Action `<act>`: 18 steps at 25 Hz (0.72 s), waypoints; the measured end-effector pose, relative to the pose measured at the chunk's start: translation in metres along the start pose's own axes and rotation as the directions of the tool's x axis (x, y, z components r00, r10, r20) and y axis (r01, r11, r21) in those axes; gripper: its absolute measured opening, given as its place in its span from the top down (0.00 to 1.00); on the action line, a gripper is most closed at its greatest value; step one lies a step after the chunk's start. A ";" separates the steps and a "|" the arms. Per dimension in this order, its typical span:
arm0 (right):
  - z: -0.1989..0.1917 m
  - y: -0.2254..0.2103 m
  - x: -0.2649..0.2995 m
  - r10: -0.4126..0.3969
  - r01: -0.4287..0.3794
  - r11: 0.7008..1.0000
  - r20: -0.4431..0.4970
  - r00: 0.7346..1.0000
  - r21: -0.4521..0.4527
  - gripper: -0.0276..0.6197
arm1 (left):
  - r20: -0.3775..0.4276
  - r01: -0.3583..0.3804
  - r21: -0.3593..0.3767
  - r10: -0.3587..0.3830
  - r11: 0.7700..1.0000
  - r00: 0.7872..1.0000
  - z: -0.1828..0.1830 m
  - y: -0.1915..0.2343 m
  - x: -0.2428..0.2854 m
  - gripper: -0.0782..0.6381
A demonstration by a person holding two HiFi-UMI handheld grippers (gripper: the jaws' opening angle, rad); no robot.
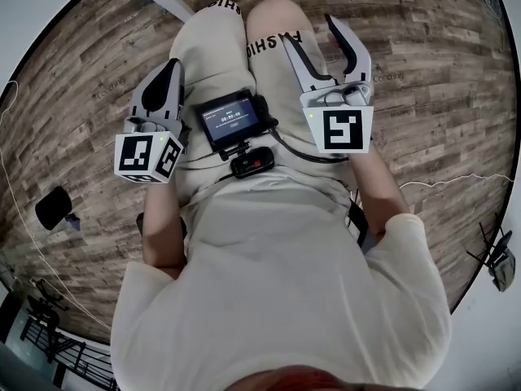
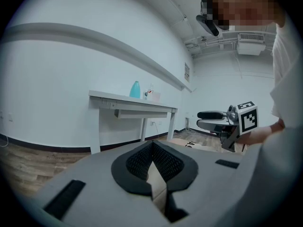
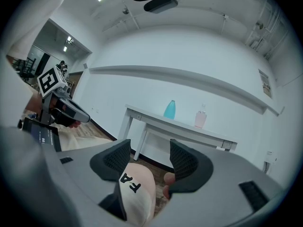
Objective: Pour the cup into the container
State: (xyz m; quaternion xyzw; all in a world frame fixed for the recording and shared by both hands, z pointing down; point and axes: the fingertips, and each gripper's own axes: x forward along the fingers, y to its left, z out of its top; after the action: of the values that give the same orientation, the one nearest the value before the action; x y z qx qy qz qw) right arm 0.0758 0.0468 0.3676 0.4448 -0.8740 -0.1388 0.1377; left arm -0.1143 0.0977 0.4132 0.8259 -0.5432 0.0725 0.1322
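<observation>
My left gripper (image 1: 172,68) is held in front of the person's lap, jaws shut with nothing between them; in the left gripper view its pads (image 2: 152,145) meet at the tips. My right gripper (image 1: 309,29) stands open over the right thigh, and nothing sits between its pads (image 3: 149,148), only the knee beyond. Far off, a white table (image 3: 189,127) against the wall carries a teal bottle-like vessel (image 3: 170,109) and a pale pink container (image 3: 200,118). The left gripper view shows the same table (image 2: 132,102) and teal vessel (image 2: 135,90). Both grippers are far from the table.
A small screen device (image 1: 231,119) hangs on the person's chest between the grippers. The floor (image 1: 440,80) is wood plank, with thin cables at left and right and a dark object (image 1: 53,206) at the left. A doorway to another room shows at the far left of the right gripper view.
</observation>
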 end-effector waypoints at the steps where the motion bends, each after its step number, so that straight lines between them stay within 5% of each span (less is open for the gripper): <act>1: 0.001 0.002 -0.007 -0.003 0.003 1.000 0.005 1.000 0.004 0.54 | 0.003 0.000 0.003 0.000 1.000 1.000 -0.001 -0.005 -0.005 0.87; 18: -0.003 0.005 -0.034 -0.016 0.016 1.000 -0.005 1.000 0.004 0.54 | 0.010 0.011 0.008 -0.011 1.000 1.000 -0.002 -0.024 -0.020 0.87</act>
State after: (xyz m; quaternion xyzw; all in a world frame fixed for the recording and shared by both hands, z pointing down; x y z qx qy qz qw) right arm 0.0922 0.0769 0.3684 0.4524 -0.8704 -0.1369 0.1379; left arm -0.0998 0.1244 0.4062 0.8299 -0.5390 0.0699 0.1264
